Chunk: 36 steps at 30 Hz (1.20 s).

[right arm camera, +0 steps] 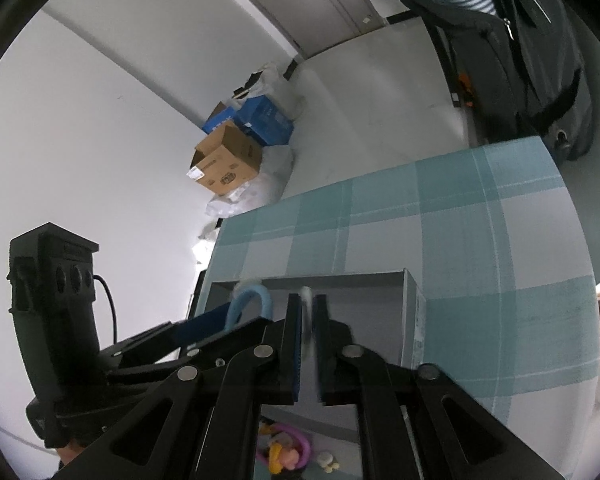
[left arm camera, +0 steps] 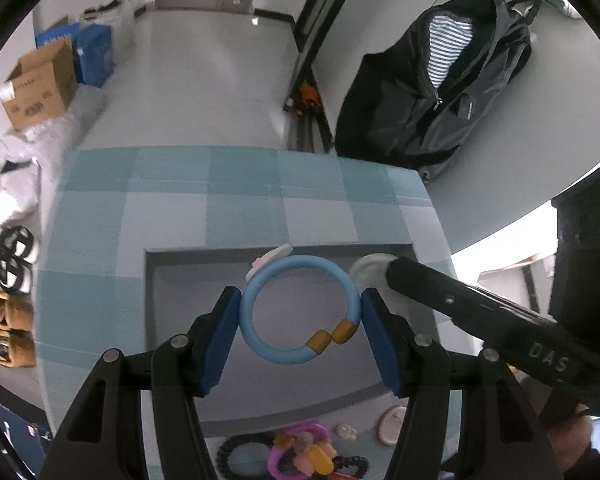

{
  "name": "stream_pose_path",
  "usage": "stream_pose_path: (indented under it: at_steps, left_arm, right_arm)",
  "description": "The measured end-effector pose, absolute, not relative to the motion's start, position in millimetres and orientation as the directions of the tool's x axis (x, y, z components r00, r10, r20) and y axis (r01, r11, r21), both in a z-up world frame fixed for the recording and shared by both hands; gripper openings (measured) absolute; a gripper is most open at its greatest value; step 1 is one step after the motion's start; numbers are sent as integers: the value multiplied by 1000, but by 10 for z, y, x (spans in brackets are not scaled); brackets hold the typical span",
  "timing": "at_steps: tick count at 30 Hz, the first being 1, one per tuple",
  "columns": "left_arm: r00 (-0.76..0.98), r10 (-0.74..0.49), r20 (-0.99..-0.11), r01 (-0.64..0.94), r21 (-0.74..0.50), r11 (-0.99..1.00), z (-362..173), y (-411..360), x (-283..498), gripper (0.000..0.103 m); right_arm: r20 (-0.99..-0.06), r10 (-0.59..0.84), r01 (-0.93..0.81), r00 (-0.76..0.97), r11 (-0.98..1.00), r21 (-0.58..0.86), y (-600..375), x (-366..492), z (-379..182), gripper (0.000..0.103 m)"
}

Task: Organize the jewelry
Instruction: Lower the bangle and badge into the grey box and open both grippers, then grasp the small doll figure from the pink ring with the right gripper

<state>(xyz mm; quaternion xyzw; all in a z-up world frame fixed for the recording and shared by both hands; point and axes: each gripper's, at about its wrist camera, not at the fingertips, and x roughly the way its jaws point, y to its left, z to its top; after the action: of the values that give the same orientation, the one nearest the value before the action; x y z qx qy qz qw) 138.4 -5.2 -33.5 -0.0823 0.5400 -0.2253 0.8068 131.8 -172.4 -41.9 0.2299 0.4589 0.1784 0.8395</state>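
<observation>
My left gripper (left arm camera: 300, 312) is shut on a blue bangle (left arm camera: 256, 332) with two amber beads, held over the grey tray (left arm camera: 180, 280). The bangle also shows in the right wrist view (right arm camera: 252, 296). My right gripper (right arm camera: 308, 316) is shut on a pale whitish bangle (right arm camera: 307, 296), seen edge-on over the tray (right arm camera: 360, 284); the same pale bangle (left arm camera: 368, 270) shows in the left wrist view at the right gripper's tip (left arm camera: 396, 276). A small pink-and-white piece (left arm camera: 270, 260) lies at the tray's far wall.
The tray sits on a teal checked cloth (left arm camera: 220, 200). In front of it lie a black bead bracelet (left arm camera: 236, 452), a purple and yellow cluster (left arm camera: 300, 452) and a pink-rimmed oval piece (left arm camera: 392, 424). A black backpack (left arm camera: 432, 92) and cardboard boxes (left arm camera: 40, 84) stand beyond.
</observation>
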Motion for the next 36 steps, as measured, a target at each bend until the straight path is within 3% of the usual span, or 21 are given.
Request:
stream_pose_path:
  at_steps: [4,7,9,13,15,23,27,30,36]
  left_arm:
    - [305,-532,-790,266,-465,844,-287,43,1411,58]
    - [348,-520,-780,257,-454,853,-210,110,1365,60]
    - [374,-515,-771,263,-445,856,-128,172,1305,60]
    - [457,-454,-765,242,-385,891,-2,290,1154,61]
    - [498,-418,-760,229,-350,909,40,325,1067,61]
    - [603,-342,-721,229,-254,940,55,264,664,62]
    - [596,-338,-729,248,-233,940,-52,227,512,71]
    - [587,-328,-740,250,-220,943,-107,234,424,72]
    - [552,-301,-777,221,-212,952,-215,248,254,74]
  right_arm:
    - [-692,517,-52,504,818,573,-1799,1323,-464,10]
    - [-677,507,-63,533,822,565,-1857,1276,-385,26]
    - [-665,495,-87,559,833,547,-1873,1229,-319,51]
    - [-627,483,-151,612,849,507,-1922,1055,-150,61]
    - [-614,474,-166,631,856,490,-1929,982,-103,75]
    - [-538,451,-269,712,883,385,-1880,552,136,97]
    - [-503,460,-322,732,884,339,-1866,347,204,103]
    - [-508,452,-342,733,891,299,-1833,232,177,103]
    - [-585,452,-383,673,890,247,-1762,49,-83,103]
